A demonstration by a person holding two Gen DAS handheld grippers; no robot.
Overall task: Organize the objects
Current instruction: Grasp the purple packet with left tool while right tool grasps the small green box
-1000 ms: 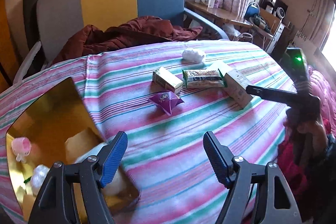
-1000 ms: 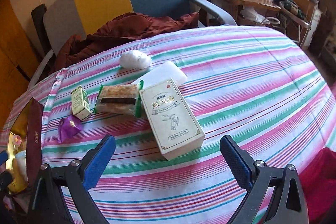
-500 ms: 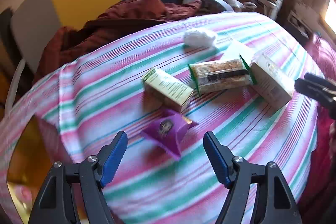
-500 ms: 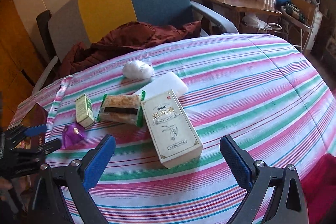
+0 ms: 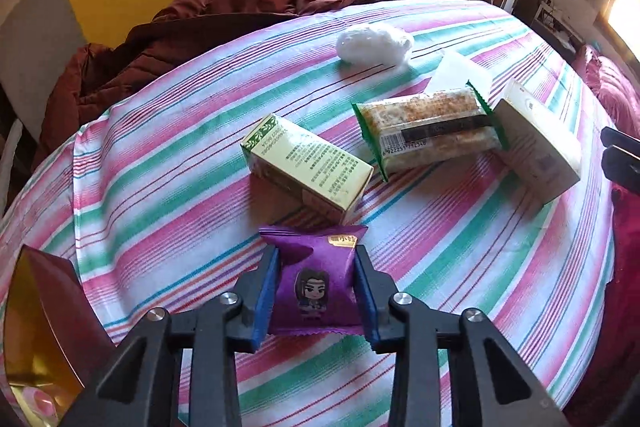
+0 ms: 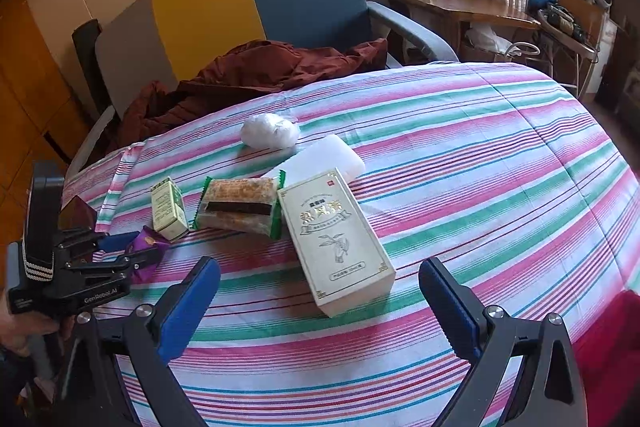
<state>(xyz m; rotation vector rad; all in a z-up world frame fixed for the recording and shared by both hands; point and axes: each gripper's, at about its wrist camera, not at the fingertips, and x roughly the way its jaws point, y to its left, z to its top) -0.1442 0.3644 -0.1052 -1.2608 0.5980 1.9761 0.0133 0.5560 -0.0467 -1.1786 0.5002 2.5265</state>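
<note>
While left gripper (image 5: 316, 287) clamps one purple packet (image 5: 314, 281), right gripper (image 6: 320, 301) gapes; two boxes.

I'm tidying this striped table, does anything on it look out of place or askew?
Nothing is spilled or damaged. The items just lie at mixed angles: the small green box is skewed, and the snack bar rests partly on the white pack. The left gripper is pinching the purple packet.

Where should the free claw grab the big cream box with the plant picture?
Probably across its two long sides, near the middle. The cream box lies flat on the striped cloth, its narrow end toward the open right gripper. Come from above at that near end; the snack bar packet crowds its far left side.
</note>
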